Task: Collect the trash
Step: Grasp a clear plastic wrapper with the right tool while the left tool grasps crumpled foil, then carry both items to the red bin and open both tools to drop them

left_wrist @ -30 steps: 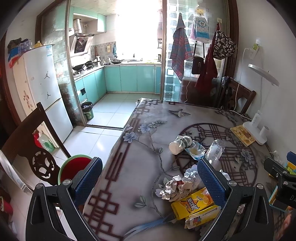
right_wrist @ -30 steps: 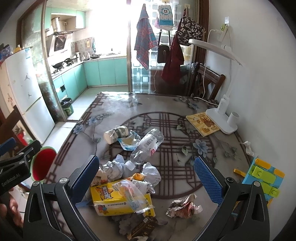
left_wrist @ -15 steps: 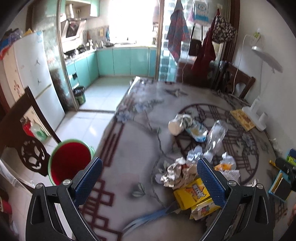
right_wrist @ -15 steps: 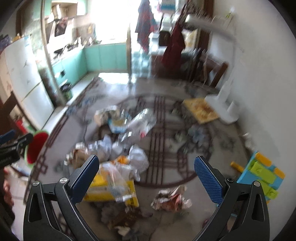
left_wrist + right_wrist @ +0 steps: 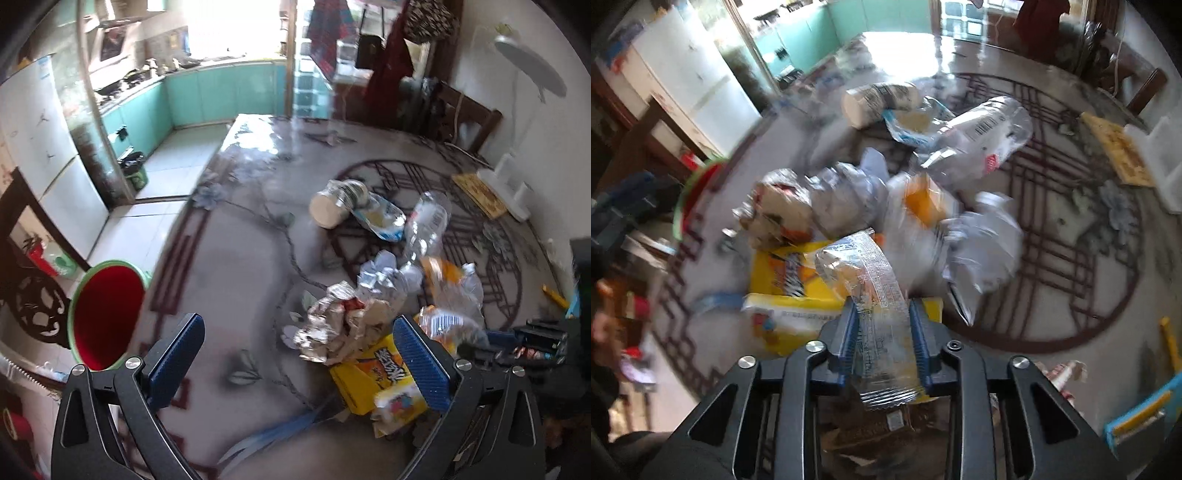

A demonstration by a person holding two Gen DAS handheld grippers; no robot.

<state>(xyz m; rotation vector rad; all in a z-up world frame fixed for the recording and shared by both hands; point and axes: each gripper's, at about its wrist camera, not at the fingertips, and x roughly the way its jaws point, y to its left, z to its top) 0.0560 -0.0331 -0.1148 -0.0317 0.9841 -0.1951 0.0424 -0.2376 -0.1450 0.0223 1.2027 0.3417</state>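
Observation:
My right gripper (image 5: 882,332) is shut on a clear plastic wrapper (image 5: 871,291) and holds it over a yellow box (image 5: 790,280) in the trash pile. The pile also holds crumpled foil and paper (image 5: 783,210), a crushed plastic bottle (image 5: 979,136) and a paper cup (image 5: 875,101). My left gripper (image 5: 295,354) is open and empty above the table (image 5: 229,280), left of the crumpled paper (image 5: 340,325), the yellow box (image 5: 369,373) and the bottle (image 5: 424,225). A red bin with a green rim (image 5: 103,314) stands on the floor left of the table.
A white lamp base (image 5: 513,184) and a yellow mat (image 5: 480,192) sit at the table's far right. Coloured blocks (image 5: 1137,413) lie at the near right edge. A dark wooden chair (image 5: 33,280) stands by the bin. A fridge (image 5: 40,147) is at the left.
My right gripper dropped toward the pile and closed on the clear wrapper. My left gripper moved forward and lower over the table, still open.

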